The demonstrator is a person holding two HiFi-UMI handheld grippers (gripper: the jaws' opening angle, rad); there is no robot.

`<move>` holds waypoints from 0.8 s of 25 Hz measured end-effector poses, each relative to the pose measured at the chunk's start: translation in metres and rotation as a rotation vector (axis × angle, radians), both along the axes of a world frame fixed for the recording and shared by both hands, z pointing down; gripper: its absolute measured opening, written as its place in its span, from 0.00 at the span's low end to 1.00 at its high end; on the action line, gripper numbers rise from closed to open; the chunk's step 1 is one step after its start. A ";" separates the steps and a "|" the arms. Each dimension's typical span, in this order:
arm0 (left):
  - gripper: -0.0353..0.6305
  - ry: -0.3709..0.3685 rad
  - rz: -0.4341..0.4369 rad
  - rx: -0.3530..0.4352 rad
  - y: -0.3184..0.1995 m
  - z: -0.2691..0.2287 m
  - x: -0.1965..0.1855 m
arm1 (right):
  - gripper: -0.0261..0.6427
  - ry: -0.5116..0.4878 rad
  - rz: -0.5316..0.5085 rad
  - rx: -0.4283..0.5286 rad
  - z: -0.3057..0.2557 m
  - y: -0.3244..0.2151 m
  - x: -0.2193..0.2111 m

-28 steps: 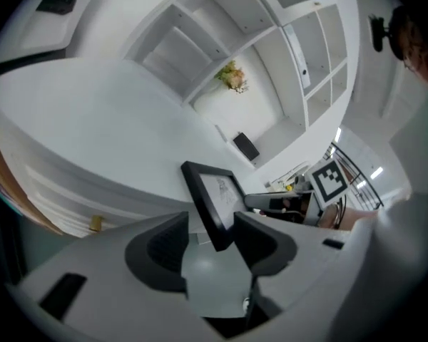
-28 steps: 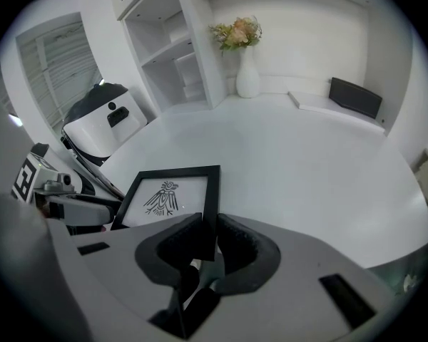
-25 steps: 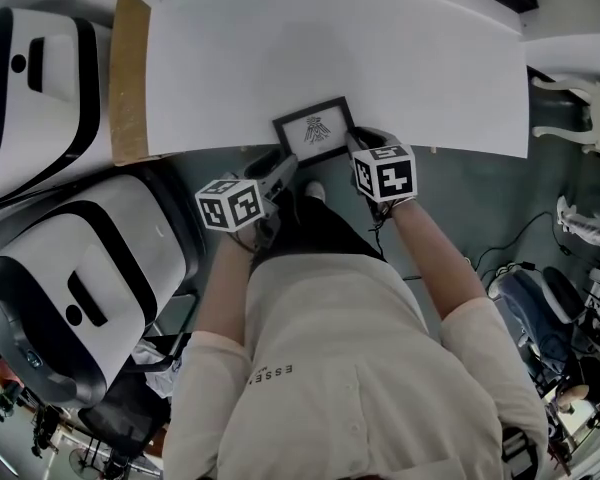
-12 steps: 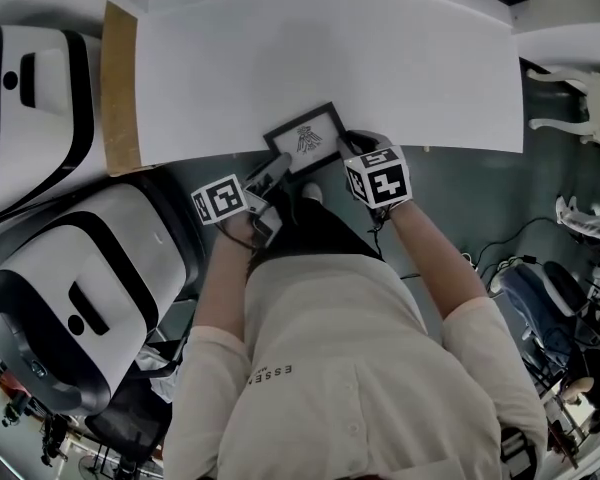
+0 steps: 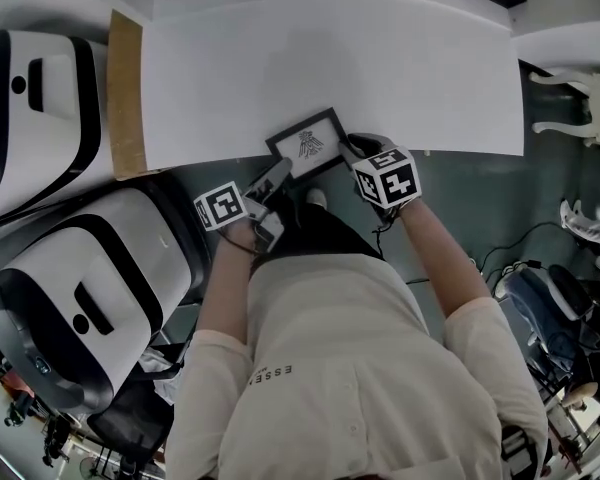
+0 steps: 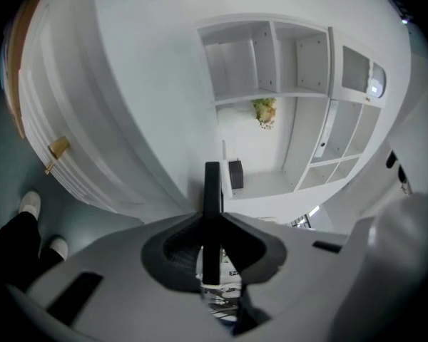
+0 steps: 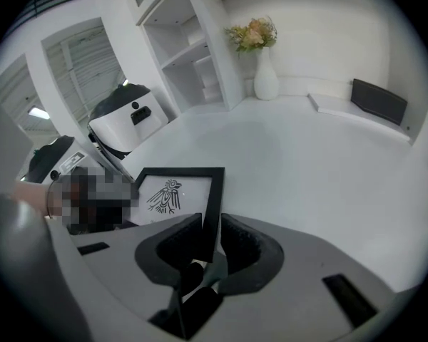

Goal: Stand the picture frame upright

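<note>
Picture frame [image 5: 307, 143] aside, the largest thing before you was the white table [image 5: 330, 58], which filled the upper middle of the head view. Next in size were two white machines with black bands, one [image 5: 70, 308] at the lower left and one [image 5: 30, 108] at the upper left, both off the table's left end. A brown strip [image 5: 127, 93] ran along that left edge of the table.

Smaller than these, the black picture frame lay just below the centre of the head view, at the table's near edge and turned at an angle to it, with its picture side up and not yet standing. I could not tell whether it rested flat on the table or was raised a little.

You had your left gripper [image 5: 278, 175] at the frame's lower left corner and your right gripper [image 5: 348, 149] at its right side, each with its marker cube toward you. In the left gripper view, the frame [image 6: 212, 212] showed edge-on between the jaws of the left gripper [image 6: 212, 254]. They had just been closing, and the pads pressed on it from both sides. In the right gripper view, the jaws of the right gripper [image 7: 212, 244] were clamped on the right-hand bar of the frame [image 7: 175, 194].

Smallest of all was the dark bird-like drawing [image 7: 164, 195] on the white sheet inside the frame.
</note>
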State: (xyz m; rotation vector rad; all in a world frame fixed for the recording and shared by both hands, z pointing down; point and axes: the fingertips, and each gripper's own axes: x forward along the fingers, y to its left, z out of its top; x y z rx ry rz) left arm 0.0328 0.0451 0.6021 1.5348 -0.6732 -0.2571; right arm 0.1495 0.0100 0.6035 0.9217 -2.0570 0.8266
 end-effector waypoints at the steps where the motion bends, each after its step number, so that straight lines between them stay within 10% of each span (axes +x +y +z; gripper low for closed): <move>1: 0.17 0.007 -0.001 0.006 -0.001 -0.004 0.001 | 0.16 -0.014 -0.021 0.004 -0.002 0.000 0.000; 20: 0.16 0.126 0.046 0.153 -0.005 -0.071 0.023 | 0.24 -0.543 -0.028 -0.038 -0.064 0.000 0.030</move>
